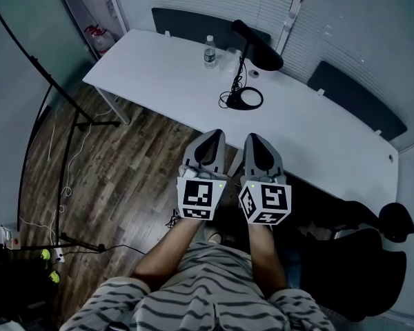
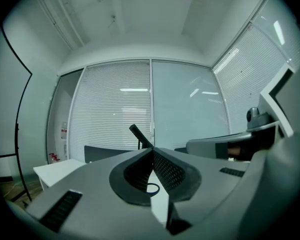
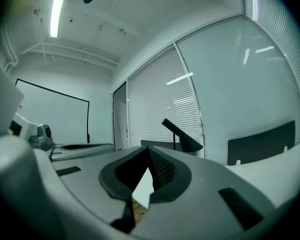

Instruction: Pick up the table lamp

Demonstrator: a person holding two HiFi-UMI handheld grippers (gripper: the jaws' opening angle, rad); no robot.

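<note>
A black table lamp stands on the white table, its cord coiled round the base. Both grippers are held side by side over the table's near edge, pointing toward the lamp and well short of it. My left gripper is shut with nothing between its jaws. My right gripper is shut and empty too. In the left gripper view the lamp's slanted head rises just beyond the closed jaw tips. The right gripper view shows the lamp to the right of the closed tips.
A water bottle and a glass stand left of the lamp. Dark chair backs line the table's far side. A black office chair sits at lower right. A black stand rises from the wooden floor at left.
</note>
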